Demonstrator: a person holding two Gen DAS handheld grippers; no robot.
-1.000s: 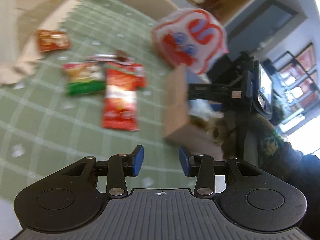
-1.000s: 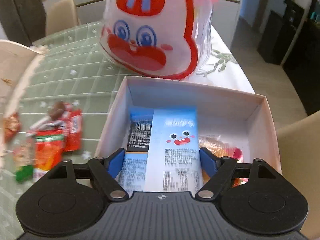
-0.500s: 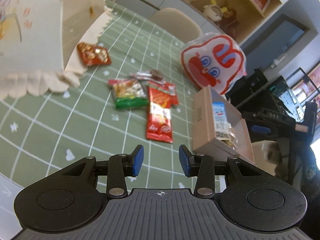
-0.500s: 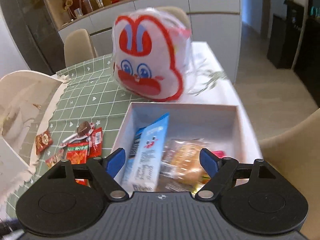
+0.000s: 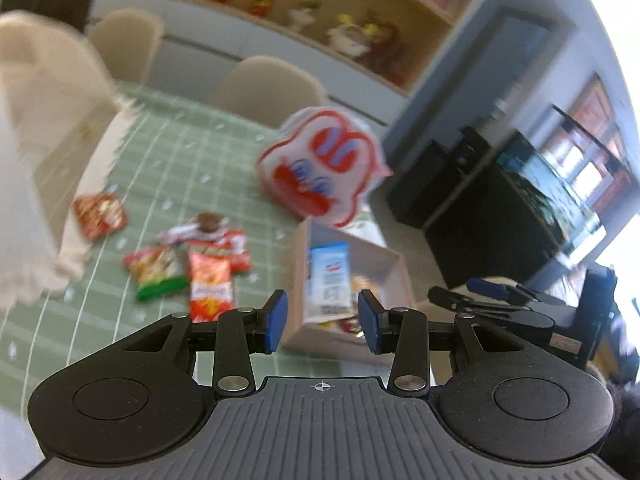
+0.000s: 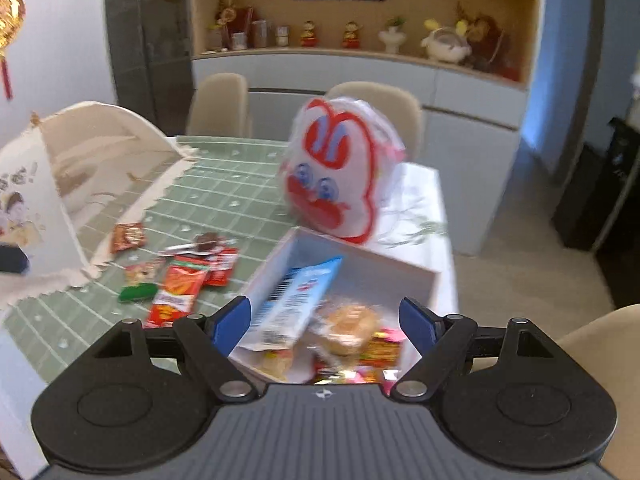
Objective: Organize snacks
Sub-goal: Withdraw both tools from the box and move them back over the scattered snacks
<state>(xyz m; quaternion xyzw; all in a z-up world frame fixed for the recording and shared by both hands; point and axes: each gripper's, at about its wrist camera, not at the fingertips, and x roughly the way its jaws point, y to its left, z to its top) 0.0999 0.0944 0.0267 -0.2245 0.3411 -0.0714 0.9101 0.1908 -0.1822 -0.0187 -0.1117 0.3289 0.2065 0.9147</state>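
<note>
A white cardboard box (image 6: 404,268) stands on the table's right part and holds a blue snack packet (image 6: 296,300), a bun pack (image 6: 348,326) and small sweets. It also shows in the left wrist view (image 5: 394,276), with the blue packet (image 5: 330,276) leaning inside. Loose snacks lie left of it: a red chip packet (image 6: 176,292), a green-edged packet (image 6: 138,280), a lollipop (image 6: 206,240) and a small red packet (image 6: 128,236). My right gripper (image 6: 326,322) is open and empty, just in front of the box. My left gripper (image 5: 322,322) is open and empty, also before the box.
A rabbit-face bag (image 6: 340,184) stands behind the box. A large cream paper bag (image 6: 44,184) lies open on the left of the green checked tablecloth (image 6: 224,196). Beige chairs (image 6: 220,100) stand at the far side, another chair (image 6: 600,344) at the right. The right gripper shows in the left wrist view (image 5: 520,312).
My right gripper let go of the blue packet, which now leans in the box, and pulled back and up. My left gripper swung and backed off; the view now faces the box.
</note>
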